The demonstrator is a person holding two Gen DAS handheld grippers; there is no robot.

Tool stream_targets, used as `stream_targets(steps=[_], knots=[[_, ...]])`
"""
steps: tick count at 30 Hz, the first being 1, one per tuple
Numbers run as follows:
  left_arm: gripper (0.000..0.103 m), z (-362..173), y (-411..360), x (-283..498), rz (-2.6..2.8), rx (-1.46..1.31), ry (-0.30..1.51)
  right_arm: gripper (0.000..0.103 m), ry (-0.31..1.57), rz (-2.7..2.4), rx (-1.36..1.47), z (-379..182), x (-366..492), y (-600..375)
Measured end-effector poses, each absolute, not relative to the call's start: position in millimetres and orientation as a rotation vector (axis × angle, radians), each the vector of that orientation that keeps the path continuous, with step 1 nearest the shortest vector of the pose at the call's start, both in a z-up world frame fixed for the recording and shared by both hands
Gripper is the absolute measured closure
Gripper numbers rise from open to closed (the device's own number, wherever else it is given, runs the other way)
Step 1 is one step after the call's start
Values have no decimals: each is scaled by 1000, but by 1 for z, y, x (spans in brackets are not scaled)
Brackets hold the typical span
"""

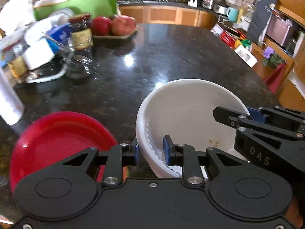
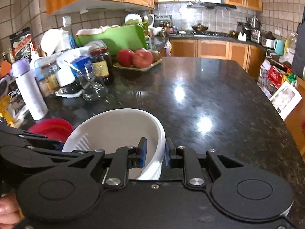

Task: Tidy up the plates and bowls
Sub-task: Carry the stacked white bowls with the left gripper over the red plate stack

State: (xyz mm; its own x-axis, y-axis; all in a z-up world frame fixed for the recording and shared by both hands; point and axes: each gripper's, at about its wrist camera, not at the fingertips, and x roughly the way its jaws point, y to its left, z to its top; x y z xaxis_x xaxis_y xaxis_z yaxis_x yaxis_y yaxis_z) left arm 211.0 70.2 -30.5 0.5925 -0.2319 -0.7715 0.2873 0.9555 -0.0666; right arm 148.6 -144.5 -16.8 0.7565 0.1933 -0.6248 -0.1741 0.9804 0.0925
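Observation:
A white ribbed bowl [image 1: 183,114] is held tilted over the black granite counter [image 1: 171,57]. My left gripper [image 1: 151,149] is shut on the bowl's left rim, one pad inside, one outside. My right gripper [image 2: 155,153] is shut on the bowl's [image 2: 118,127] right rim, and it shows at the right of the left wrist view [image 1: 238,116]. A red plate [image 1: 59,143] lies on the counter just left of the bowl; it also shows in the right wrist view [image 2: 51,127].
Clutter stands at the counter's left: jars [image 1: 81,30], a glass [image 1: 80,66], boxes, a white bottle [image 2: 30,93], a green board [image 1: 80,3]. A tray of apples [image 1: 114,26] sits at the far side. The counter's right edge [image 1: 257,72] drops to the floor with bags.

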Motion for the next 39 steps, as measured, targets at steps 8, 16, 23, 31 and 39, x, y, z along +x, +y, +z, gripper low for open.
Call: stream_targets(steps=[8, 16, 23, 31, 39], knots=[[64, -36, 56, 211, -248, 94, 872, 79, 753, 285, 56, -30, 158, -161], [45, -27, 62, 199, -222, 70, 816, 79, 792, 330, 102, -37, 166, -168], [45, -40, 56, 208, -203, 69, 883, 79, 817, 353, 117, -38, 171, -170], [64, -42, 60, 209, -206, 27, 912, 82, 832, 356, 136, -36, 171, -172], [77, -42, 62, 207, -254, 1, 913, 82, 817, 323, 118, -33, 165, -168]])
